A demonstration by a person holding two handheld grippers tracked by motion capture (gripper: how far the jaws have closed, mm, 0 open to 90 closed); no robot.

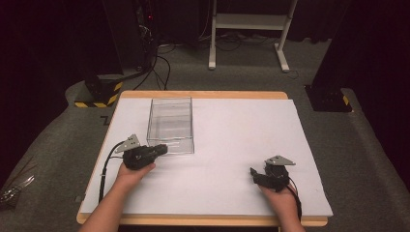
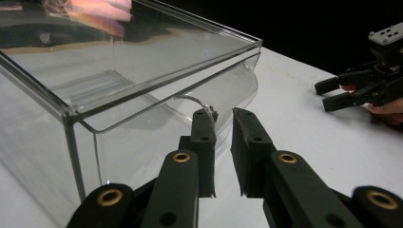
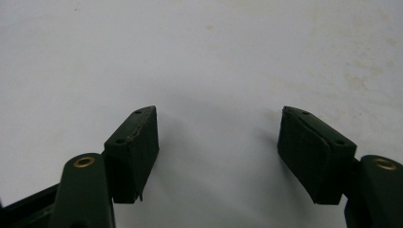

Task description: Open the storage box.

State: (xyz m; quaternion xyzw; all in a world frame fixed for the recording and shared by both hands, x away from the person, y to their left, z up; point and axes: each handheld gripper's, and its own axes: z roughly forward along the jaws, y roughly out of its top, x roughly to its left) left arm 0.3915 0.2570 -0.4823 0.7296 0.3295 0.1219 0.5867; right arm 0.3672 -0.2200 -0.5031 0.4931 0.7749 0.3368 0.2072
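My left gripper point(image 2: 223, 118) at near corner of clear box point(image 2: 142, 80), jaws narrowed, slim gap, pinching nothing. My right gripper point(image 3: 218, 123) spread over white bench point(image 3: 199, 52), well apart.

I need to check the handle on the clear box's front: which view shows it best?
The left gripper view: the curved clear handle sits just past the left gripper, near its narrowly parted jaws. The high view shows the clear box whole, its handle too faint to judge. The right gripper view faces white table.
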